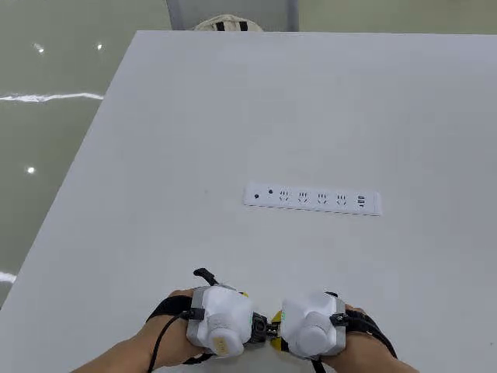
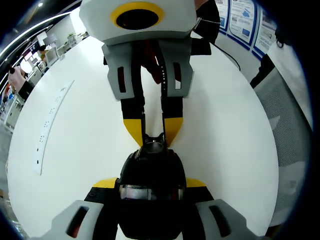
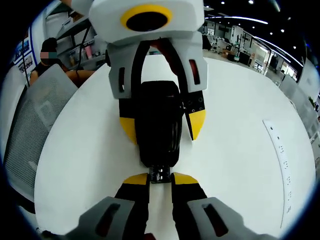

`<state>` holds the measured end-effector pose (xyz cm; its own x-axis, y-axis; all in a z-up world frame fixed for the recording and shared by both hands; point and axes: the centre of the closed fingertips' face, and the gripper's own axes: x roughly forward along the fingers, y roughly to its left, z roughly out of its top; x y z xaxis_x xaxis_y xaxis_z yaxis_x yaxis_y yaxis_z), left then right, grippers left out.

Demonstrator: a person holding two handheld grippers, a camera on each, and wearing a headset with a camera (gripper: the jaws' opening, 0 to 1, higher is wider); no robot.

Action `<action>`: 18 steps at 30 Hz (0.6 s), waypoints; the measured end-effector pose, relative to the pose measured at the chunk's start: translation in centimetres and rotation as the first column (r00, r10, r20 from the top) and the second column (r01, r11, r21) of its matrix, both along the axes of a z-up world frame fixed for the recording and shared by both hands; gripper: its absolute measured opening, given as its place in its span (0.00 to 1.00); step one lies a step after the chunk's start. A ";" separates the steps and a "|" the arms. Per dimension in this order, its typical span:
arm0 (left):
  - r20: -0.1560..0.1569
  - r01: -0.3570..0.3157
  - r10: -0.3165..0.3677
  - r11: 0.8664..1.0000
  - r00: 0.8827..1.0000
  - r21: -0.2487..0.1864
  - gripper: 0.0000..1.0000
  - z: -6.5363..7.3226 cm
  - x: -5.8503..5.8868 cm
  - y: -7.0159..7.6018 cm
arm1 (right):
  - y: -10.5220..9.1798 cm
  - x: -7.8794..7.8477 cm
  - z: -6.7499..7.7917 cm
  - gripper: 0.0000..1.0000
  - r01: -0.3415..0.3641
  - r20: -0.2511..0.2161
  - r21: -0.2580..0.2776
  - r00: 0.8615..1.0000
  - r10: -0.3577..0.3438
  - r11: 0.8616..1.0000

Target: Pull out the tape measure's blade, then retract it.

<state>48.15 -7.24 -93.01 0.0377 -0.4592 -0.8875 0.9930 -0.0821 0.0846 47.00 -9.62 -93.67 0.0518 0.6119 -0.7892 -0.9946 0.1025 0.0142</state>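
White table [image 1: 233, 116], big and plain, glossy greenish floor [image 1: 46, 116] off its 9 o'clock side. White power strip [image 1: 312, 199] lies flat near table centre, well apart from the grippers. Office bkgd in the gripper views: mesh chair [image 2: 287, 125] beside the table edge, posters [image 2: 242, 15] on the wall behind.

Head view: both grippers down at 6 o'clock, nose to nose just over the table, person's left hand [image 1: 167, 334] and right hand [image 1: 365, 342] behind them w/ black straps.

L gripper [image 2: 149, 184]: jaws clamped on the tape measure [image 2: 152, 170], black case wedged between the yellow tips, case mouth pointing to 12 in the left gripper view. Case sits between the two grippers, at or just above the tabletop; can't tell if it touches.

R gripper [image 3: 160, 179]: yellow tips pinched together on the blade hook [image 3: 160, 173], small metal tab at the case mouth. In the right gripper view the case is straight ahead at 12, held by the L gripper coming in from the top. Hook sits right at the mouth, barely any blade showing between hook and case. Strip runs along 3 o'clock in the right gripper view, 9 o'clock in the left gripper view.
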 end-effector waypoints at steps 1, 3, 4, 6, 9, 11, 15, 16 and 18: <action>0.000 -0.001 0.001 1.000 1.000 0.001 0.44 0.0 0.0 0.0 | 0.0 0.0 0.1 0.16 -0.001 0.001 0.002 1.000 0.001 1.000; 0.000 -0.001 0.001 1.000 1.000 0.001 0.44 0.0 0.0 0.0 | 0.0 0.0 0.1 0.16 0.000 0.002 0.003 1.000 0.000 1.000; 0.000 -0.001 0.001 1.000 1.000 0.001 0.44 0.0 0.0 0.0 | 0.0 0.0 0.0 0.16 -0.002 0.003 0.004 1.000 0.002 1.000; 0.000 -0.002 0.002 1.000 1.000 0.003 0.44 -0.1 0.0 0.0 | 0.0 0.0 0.0 0.16 -0.009 0.006 0.004 1.000 0.009 1.000; 0.004 -0.006 0.006 1.000 1.000 0.005 0.44 0.0 0.1 0.1 | 0.0 -0.1 0.0 0.15 -0.012 0.009 -0.001 1.000 0.012 1.000; 0.009 -0.014 0.014 1.000 1.000 0.005 0.43 0.0 0.2 0.1 | 0.0 -0.1 0.0 0.15 -0.014 0.012 -0.004 1.000 0.014 1.000; 0.016 -0.013 0.012 1.000 1.000 0.007 0.43 0.0 0.2 0.1 | 0.0 -0.1 0.0 0.14 -0.019 0.018 -0.002 1.000 0.019 1.000; 0.020 -0.012 0.012 1.000 1.000 0.003 0.43 0.0 0.2 0.1 | 0.0 -0.1 0.0 0.14 -0.021 0.020 -0.001 1.000 0.021 1.000; 0.026 -0.012 0.012 1.000 1.000 0.001 0.43 0.0 0.2 0.1 | 0.0 -0.2 0.1 0.14 -0.023 0.025 0.000 0.999 0.023 1.000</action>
<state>48.30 -7.11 -92.99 0.0665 -0.4575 -0.8867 0.9913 -0.0705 0.1107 46.85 -9.62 -93.58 0.0580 0.6130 -0.7879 -0.9967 0.0801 -0.0110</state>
